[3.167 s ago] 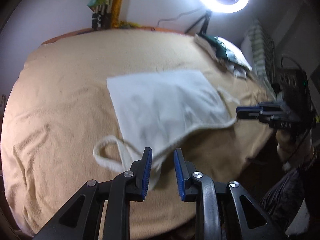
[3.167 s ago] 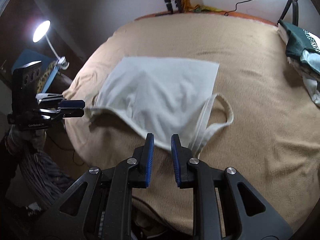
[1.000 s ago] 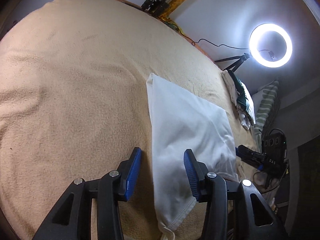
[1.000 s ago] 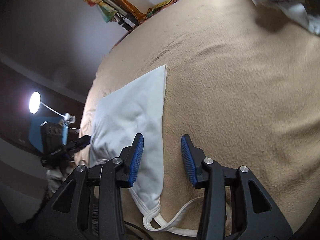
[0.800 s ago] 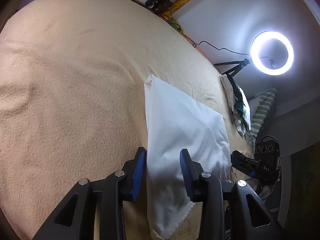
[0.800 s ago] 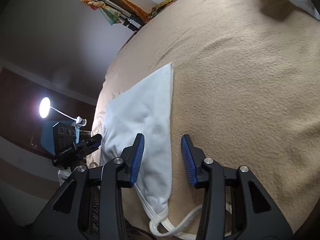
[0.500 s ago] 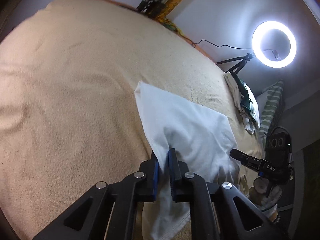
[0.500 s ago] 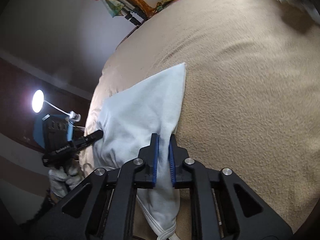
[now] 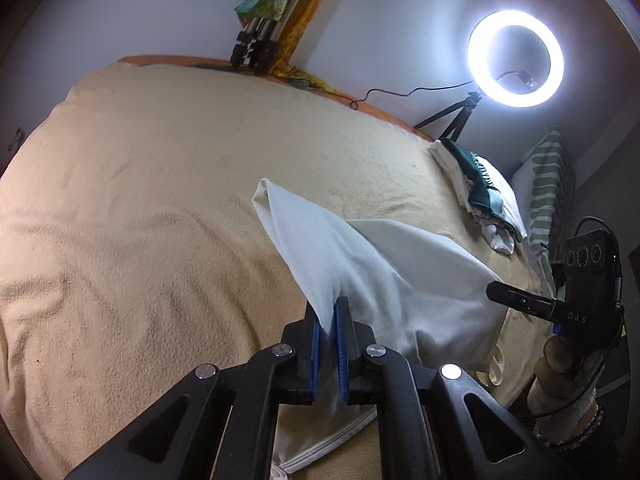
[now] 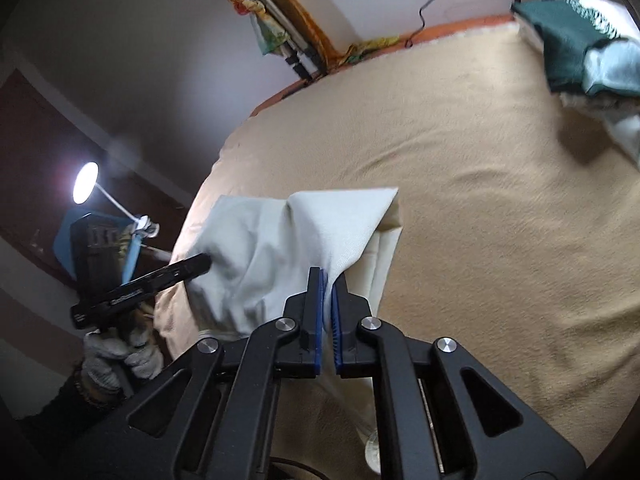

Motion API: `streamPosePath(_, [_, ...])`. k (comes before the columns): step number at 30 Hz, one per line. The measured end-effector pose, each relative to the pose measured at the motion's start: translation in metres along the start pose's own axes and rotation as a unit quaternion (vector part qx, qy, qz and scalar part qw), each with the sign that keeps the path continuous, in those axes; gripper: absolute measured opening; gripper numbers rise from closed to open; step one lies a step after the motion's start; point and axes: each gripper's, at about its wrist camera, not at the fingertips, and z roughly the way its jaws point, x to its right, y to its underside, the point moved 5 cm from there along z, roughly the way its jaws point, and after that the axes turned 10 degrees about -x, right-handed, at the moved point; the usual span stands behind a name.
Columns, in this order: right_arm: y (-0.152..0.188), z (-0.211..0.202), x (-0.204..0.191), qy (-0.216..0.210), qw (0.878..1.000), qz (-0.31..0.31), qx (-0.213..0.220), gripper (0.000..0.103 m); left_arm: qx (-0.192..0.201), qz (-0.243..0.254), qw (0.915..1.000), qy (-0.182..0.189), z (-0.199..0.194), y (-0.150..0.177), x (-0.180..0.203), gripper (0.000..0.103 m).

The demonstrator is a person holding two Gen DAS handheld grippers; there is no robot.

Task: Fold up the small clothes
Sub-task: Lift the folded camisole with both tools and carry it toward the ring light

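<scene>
Change: a second ago both tools stood with jaws apart over the flat white garment (image 9: 360,264); now each is clamped on one side of it and that cloth is raised off the bed
Left gripper (image 9: 328,316): blue pads together on the cloth, a thin fold pinched between them; the fabric rises from the pads in a taut sheet toward a far corner
Right gripper (image 10: 327,284): pads together on the opposite side of the same garment; cloth runs up from the jaws to a pointed corner
Garment: white, small, spread between the two tools; its far part lies on the blanket (image 9: 140,208), its near part hangs and sags in folds; a hemmed edge droops below the left tool
Blanket: tan, fleecy, rumpled in soft ridges, covers the whole bed
Other clothes (image 9: 484,192): a heap of dark green and white pieces at the far right of the bed, well apart from the garment
Ring light (image 9: 516,58): lit, on a small tripod at the bed's far edge
Lamp (image 10: 86,182): lit, beyond the left side of the bed
Gloved hand (image 10: 116,352): grips the left tool's handle, seen from the right camera
</scene>
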Motion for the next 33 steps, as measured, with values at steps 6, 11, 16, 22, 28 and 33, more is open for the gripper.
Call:
streamPosePath(6, [0.008, 0.028, 0.020, 0.031, 0.999, 0.021, -0.039, 0.025, -0.025, -0.050, 0.9984, 0.013, 0.011, 0.004, -0.034, 0.004])
streamPosePath(11, [0.008, 0.039, 0.040, -0.037, 0.996, 0.069, -0.051, 0.026, -0.032, -0.045, 0.9985, 0.009, 0.017, 0.007, -0.036, 0.004])
streamPosePath(16, [0.005, 0.048, 0.038, -0.069, 0.994, 0.078, -0.039, 0.017, -0.031, -0.049, 0.9983, 0.006, 0.020, 0.004, -0.036, 0.004])
streamPosePath(22, [-0.004, 0.042, 0.002, 0.025, 0.999, 0.012, -0.018, 0.009, 0.006, -0.015, 0.9998, -0.015, 0.001, -0.001, -0.016, 0.003])
streamPosePath(28, [-0.009, 0.008, -0.032, 0.063, 0.997, -0.042, 0.030, 0.008, 0.029, 0.010, 0.9995, -0.002, -0.018, -0.010, 0.007, 0.003])
streamPosePath(33, [-0.015, -0.027, -0.037, 0.081, 0.993, -0.060, 0.055, 0.008, 0.047, 0.049, 0.9977, 0.002, -0.026, -0.028, 0.044, 0.003])
